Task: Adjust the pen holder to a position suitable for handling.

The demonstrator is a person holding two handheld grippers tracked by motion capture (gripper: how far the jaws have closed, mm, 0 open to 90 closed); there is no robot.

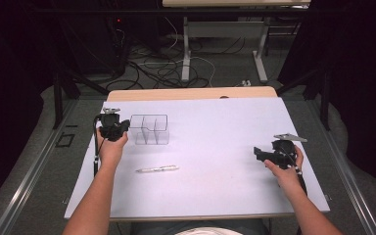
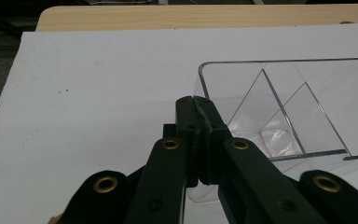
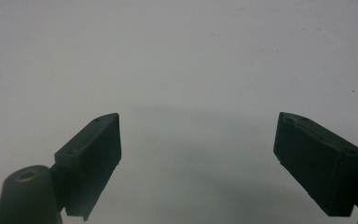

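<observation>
Left gripper view: left claw (image 2: 196, 100) clamps clear organizer (image 2: 279, 107) wall; right claw (image 3: 198, 154) gapes.

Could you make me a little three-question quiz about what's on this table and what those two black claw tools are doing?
1. True or false: the pen lies inside the clear divided box.
2. Which gripper is clamped on the box's wall: A) left gripper B) right gripper?
3. Fill in: the right gripper's jaws stand ____ over the white sheet.

Key: 1 false, it lies on the sheet in front of the box. 2 A. 3 open.
</observation>
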